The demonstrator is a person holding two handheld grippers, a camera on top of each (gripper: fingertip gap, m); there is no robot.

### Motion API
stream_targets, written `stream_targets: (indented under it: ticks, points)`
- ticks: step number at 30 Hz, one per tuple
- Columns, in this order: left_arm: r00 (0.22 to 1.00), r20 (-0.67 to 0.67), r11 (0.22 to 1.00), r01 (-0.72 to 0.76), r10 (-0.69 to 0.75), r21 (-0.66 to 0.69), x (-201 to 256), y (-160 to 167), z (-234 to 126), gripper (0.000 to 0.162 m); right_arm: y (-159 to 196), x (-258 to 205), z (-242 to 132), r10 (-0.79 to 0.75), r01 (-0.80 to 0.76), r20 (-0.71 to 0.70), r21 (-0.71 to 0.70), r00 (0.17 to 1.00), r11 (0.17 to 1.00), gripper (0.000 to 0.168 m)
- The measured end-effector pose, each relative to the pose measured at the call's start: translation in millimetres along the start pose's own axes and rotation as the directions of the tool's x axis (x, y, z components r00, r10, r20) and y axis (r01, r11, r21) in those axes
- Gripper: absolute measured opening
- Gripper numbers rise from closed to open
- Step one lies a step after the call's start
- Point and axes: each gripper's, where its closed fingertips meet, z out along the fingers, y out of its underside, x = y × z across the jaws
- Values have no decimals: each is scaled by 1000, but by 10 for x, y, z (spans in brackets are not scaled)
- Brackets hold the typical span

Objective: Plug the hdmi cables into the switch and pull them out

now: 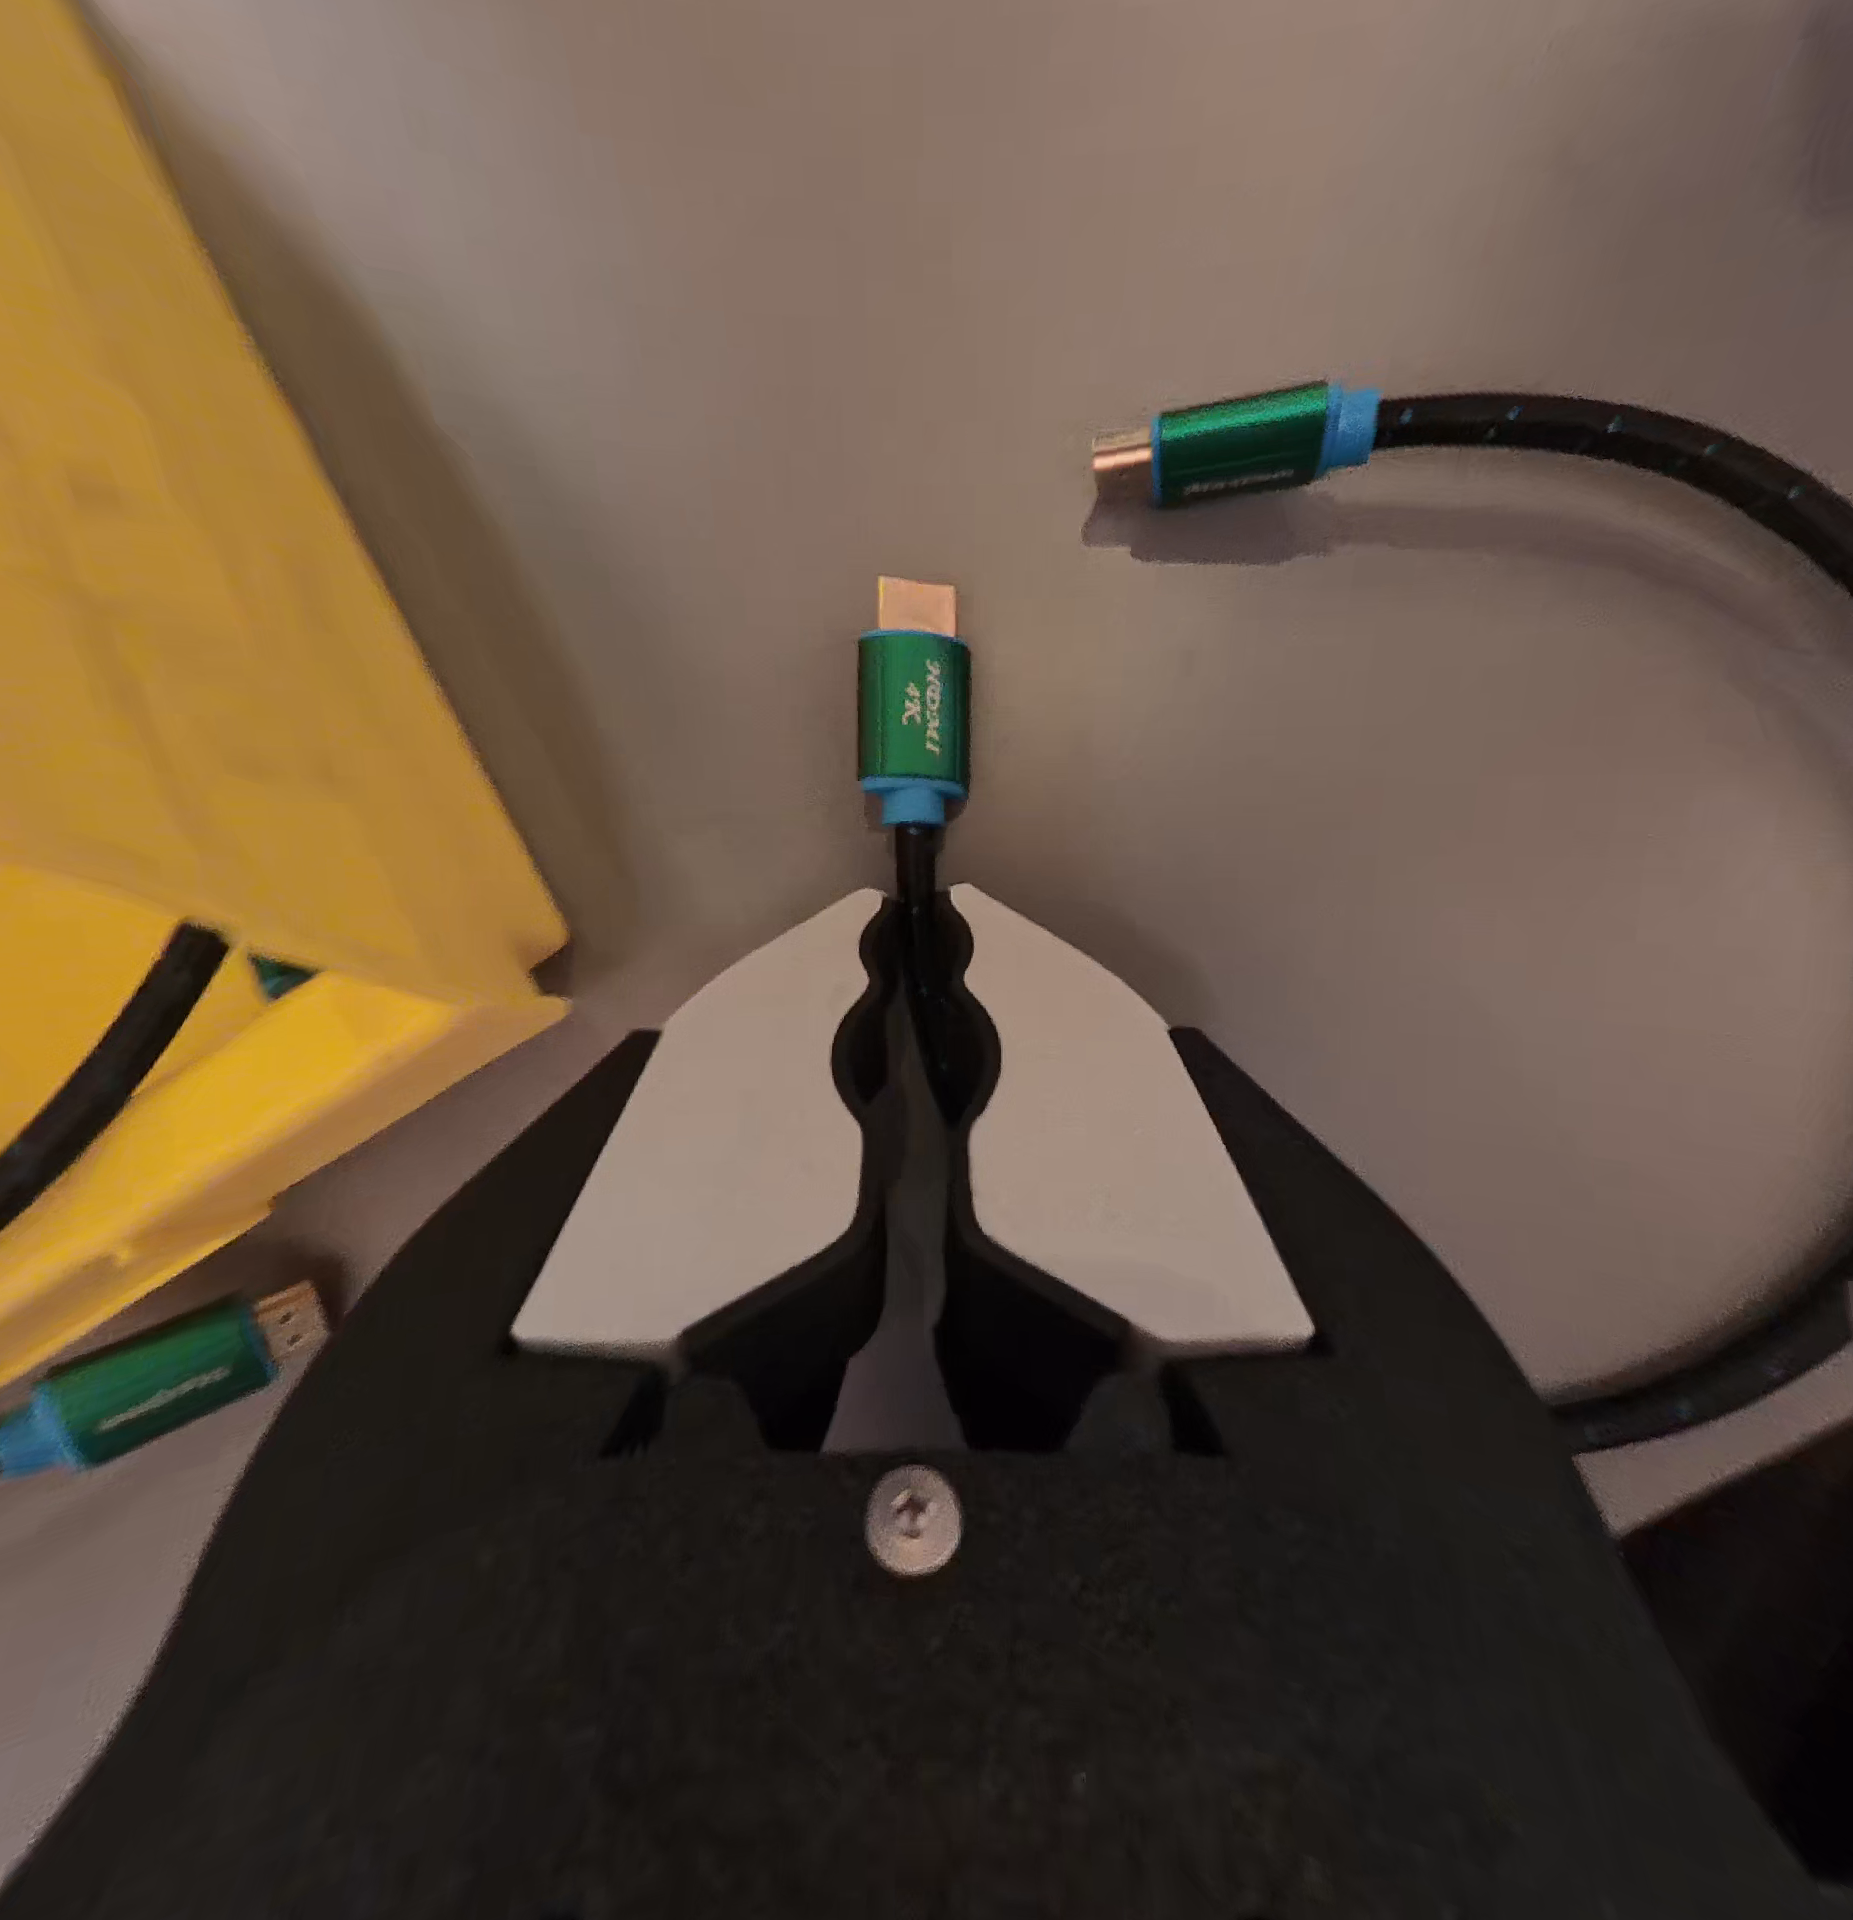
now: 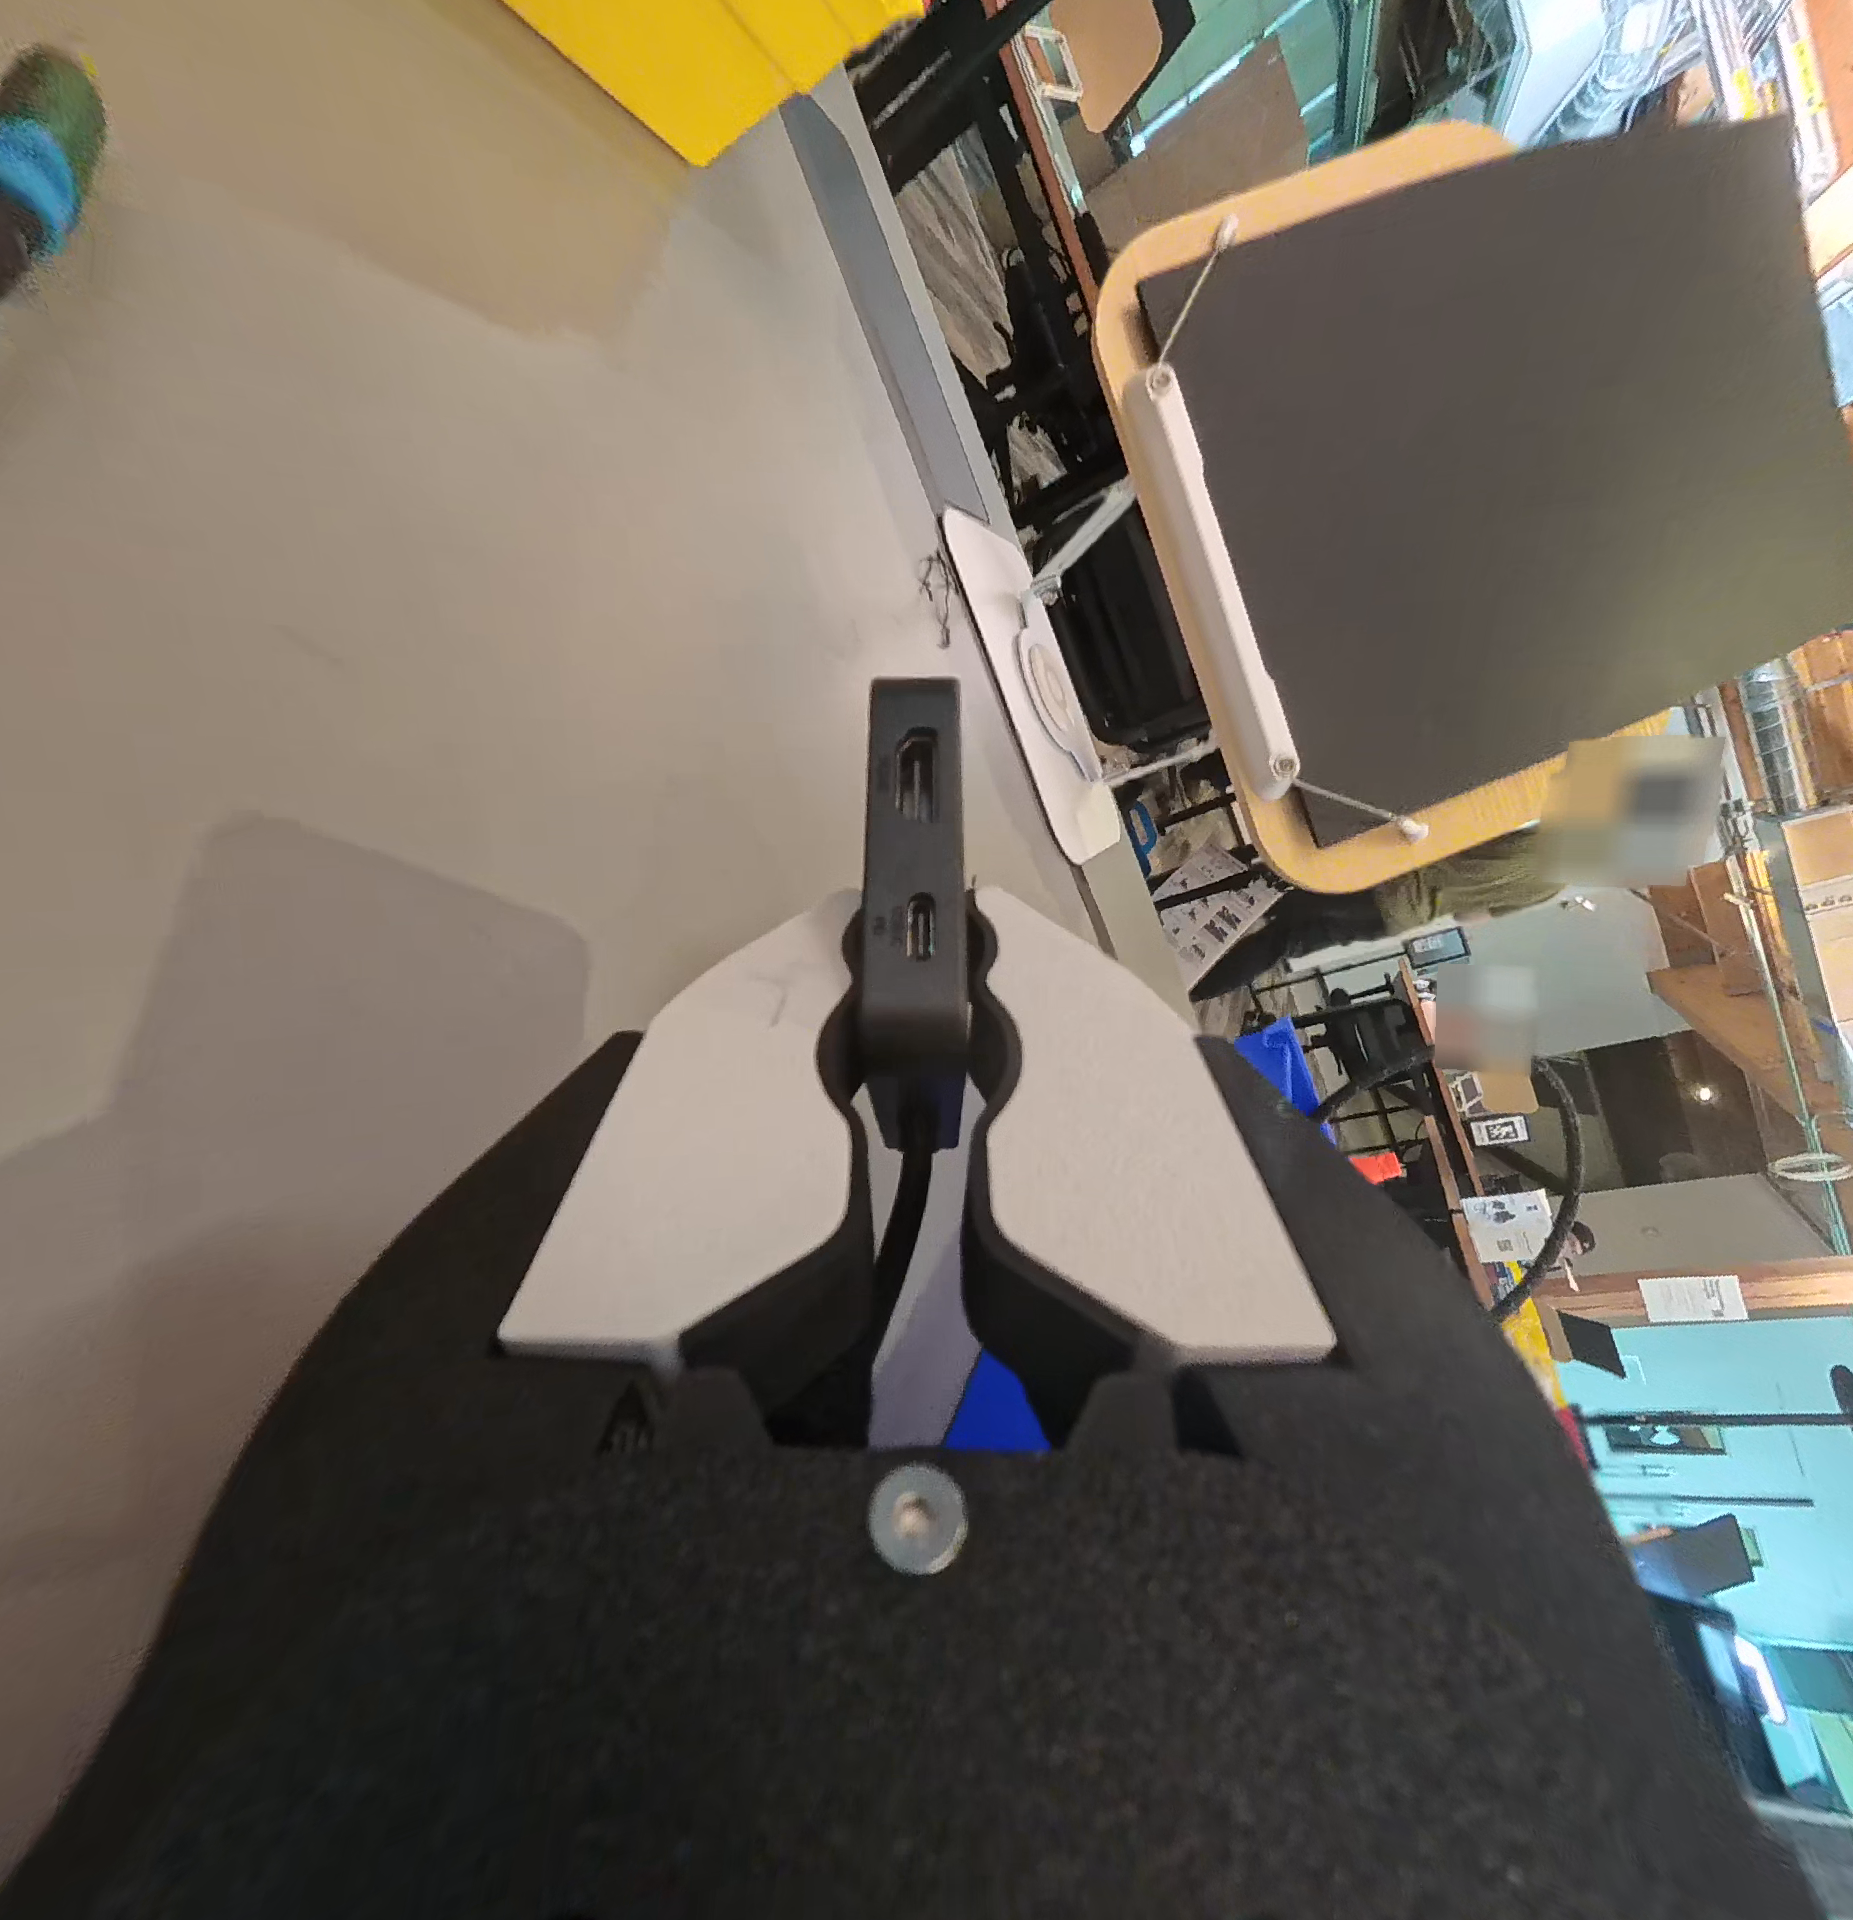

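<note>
Left wrist view: open grey tabletop (image 1: pixel 693 312) was seen ahead, bounded on the left by a yellow bin (image 1: pixel 174 675). The left gripper (image 1: pixel 919 896) was clamped on the black cord just behind a green HDMI plug (image 1: pixel 914 712), whose gold tip pointed forward. A second plug (image 1: pixel 1239 445) lay apart to the right, a third (image 1: pixel 163 1377) near the bin. In the right wrist view, the right gripper (image 2: pixel 914 914) was closed on the black switch (image 2: pixel 914 831), held on edge near the table's edge (image 2: pixel 880 343).

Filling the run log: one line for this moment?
left gripper: shut on HDMI cable | right gripper: shut on switch | unplugged
</note>
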Motion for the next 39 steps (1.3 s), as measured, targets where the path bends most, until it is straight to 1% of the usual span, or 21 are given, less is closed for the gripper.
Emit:
stream_targets:
  ticks: [4,5,7,10,14,19,22,25,28,32,39]
  points:
    - [995,-87,998,-35,39,47,215,-204,-160,5,-153,1,-75,-59,60,-26,47,998,997,14]
    - [991,-131,997,-30,39,67,280,-289,-228,5,-190,7,-94,-74,76,-37,55,997,996,14]
    - [962,-272,994,14,16,107,451,-487,-375,5,-276,22,-130,-93,97,-59,70,994,993,14]
    - [855,-517,987,106,-27,123,747,-793,-562,5,-371,33,-156,-118,124,-90,61,989,990,14]
    - [711,-695,976,210,-108,63,992,-1064,-580,5,-404,33,-151,-158,163,-125,29,979,986,14]
    - [679,-724,976,214,-122,36,1136,-1195,-455,5,-320,33,-111,-195,194,-129,-24,972,981,14]
    - [688,-718,981,190,-103,42,1217,-1237,-427,5,-310,4,-98,-226,223,-122,-35,966,974,14]
    - [709,-699,985,167,-92,40,1229,-1232,-411,5,-314,-26,-81,-263,260,-123,-46,957,965,14]
    - [709,-698,983,178,-101,38,1194,-1221,-425,5,-301,-14,-73,-280,274,-133,-60,951,960,14]
    - [691,-712,979,204,-123,29,1157,-1186,-467,5,-219,5,-38,-297,286,-137,-99,945,953,14]
    - [667,-729,973,230,-152,8,1157,-1179,-428,5,-307,-65,-40,-351,341,-149,-86,924,936,14]
